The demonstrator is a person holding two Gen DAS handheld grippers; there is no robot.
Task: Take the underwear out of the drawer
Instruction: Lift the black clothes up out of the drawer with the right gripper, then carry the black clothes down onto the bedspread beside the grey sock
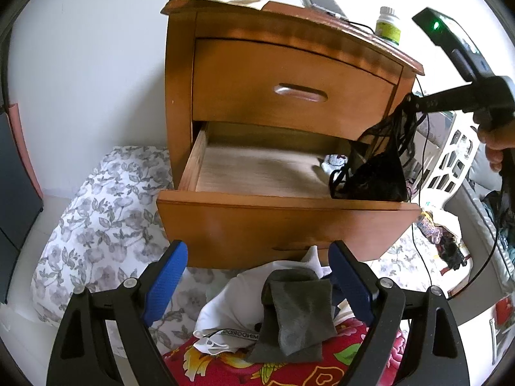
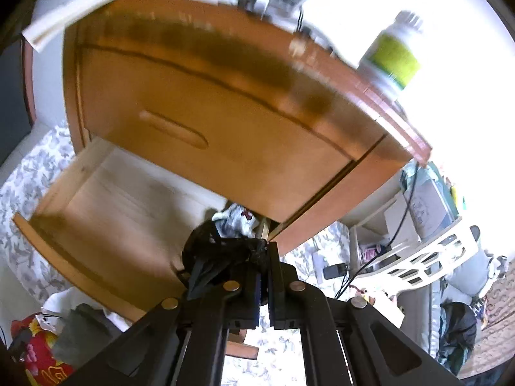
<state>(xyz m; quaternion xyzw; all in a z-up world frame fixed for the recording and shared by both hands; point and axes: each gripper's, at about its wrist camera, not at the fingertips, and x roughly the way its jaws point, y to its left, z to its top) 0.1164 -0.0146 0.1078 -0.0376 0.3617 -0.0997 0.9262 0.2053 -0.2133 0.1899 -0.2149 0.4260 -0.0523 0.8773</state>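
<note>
Waistband (image 1: 239,334) lettering (mirrored) reads roughly "MINDORIDO".

Black gripper (image 1: 257,276), blue pads (image 1: 165,284), silver screws

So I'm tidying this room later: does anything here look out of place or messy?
Yes. Clothes lie in a loose heap in front of the open bottom drawer, not folded. A black garment dangles half out of that drawer from the right gripper. A pill bottle stands close to the nightstand's edge.
</note>
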